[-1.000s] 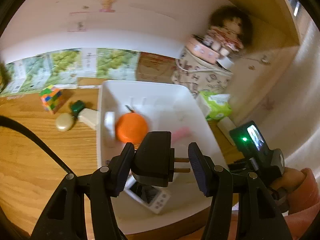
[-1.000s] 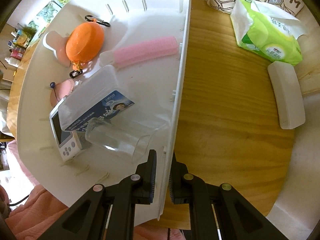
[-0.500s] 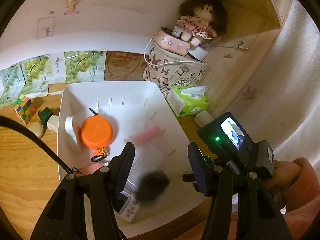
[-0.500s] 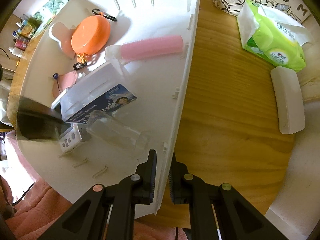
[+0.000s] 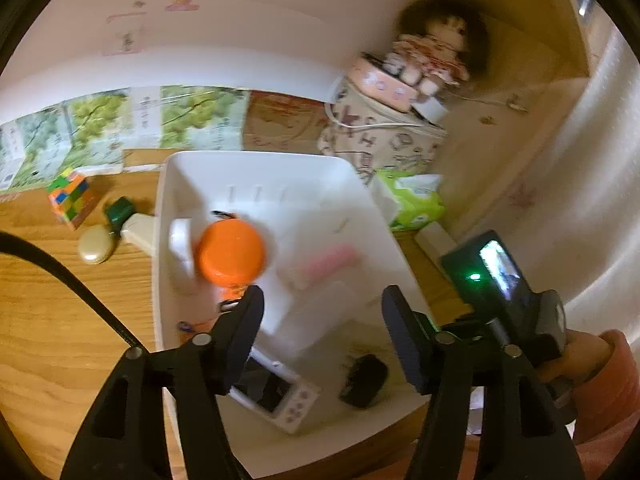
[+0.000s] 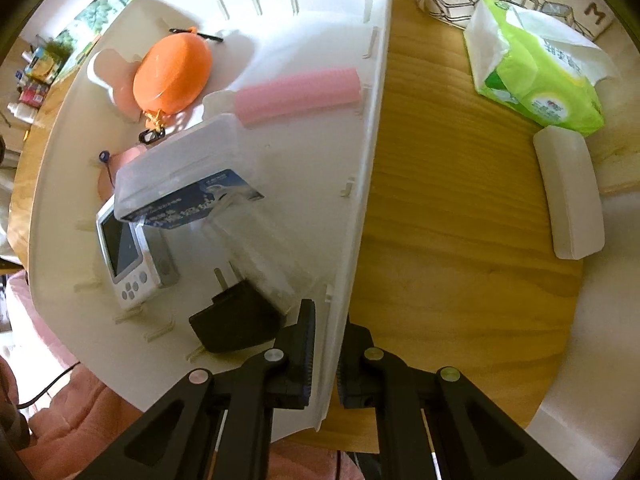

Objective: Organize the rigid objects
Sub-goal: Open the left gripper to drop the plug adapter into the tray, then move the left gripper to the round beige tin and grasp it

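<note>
Right claw (image 6: pixel 323 354), wooden table (image 6: pixel 460 240)

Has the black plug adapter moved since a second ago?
Yes. The black plug adapter has left the left gripper, whose fingers have just been opening, and now lies in the white plastic bin, beside the white handheld game console.

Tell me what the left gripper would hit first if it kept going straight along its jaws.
Probably the clear plastic box in the white bin; it lies between the left gripper's open jaws, though depth is uncertain.
</note>
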### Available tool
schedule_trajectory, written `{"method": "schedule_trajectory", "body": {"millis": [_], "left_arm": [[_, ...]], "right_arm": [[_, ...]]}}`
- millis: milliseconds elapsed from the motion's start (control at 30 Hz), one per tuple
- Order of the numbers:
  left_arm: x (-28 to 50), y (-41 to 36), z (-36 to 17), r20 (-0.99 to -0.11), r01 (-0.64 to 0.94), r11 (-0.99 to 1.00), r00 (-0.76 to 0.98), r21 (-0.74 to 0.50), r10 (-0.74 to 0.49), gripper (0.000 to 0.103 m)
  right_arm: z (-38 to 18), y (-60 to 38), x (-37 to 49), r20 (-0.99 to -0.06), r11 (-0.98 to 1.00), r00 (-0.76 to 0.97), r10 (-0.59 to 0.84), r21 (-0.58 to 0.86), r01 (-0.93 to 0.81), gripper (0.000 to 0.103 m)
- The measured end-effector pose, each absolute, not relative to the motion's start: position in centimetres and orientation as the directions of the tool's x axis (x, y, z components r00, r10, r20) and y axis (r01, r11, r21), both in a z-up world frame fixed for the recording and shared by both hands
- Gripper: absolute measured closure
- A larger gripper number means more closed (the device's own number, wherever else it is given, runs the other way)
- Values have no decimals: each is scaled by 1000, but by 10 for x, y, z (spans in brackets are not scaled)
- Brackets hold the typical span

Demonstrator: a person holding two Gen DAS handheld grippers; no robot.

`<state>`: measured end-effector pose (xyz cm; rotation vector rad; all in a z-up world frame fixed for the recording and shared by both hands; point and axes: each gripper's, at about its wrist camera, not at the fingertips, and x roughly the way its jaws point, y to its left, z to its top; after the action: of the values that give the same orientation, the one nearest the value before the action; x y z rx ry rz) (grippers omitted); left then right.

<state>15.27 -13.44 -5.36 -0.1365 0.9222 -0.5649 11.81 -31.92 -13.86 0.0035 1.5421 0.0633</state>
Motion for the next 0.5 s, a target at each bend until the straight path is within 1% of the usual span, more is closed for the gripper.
{"method": "schedule_trajectory", "body": {"millis": [100, 200, 367, 500], "left_arm": [[157, -118, -55, -726, 384, 863, 482, -329, -492, 30], [163, -103, -54, -740, 370, 879, 491, -301, -461, 27], [174, -74, -55, -764, 346, 893, 478, -289, -433, 24], [183, -57, -55, -787, 334, 901, 460, -275, -411, 24]], "right_arm": [[-139, -321, 119, -999, 999, 33, 40, 39, -16, 95], [-139, -321, 119, -999, 999, 37, 32, 33, 10, 95], [-139, -321, 120, -999, 998, 37, 20, 22, 58, 95], [-140, -322, 121, -1000, 994, 28, 4, 7, 106, 95]]}}
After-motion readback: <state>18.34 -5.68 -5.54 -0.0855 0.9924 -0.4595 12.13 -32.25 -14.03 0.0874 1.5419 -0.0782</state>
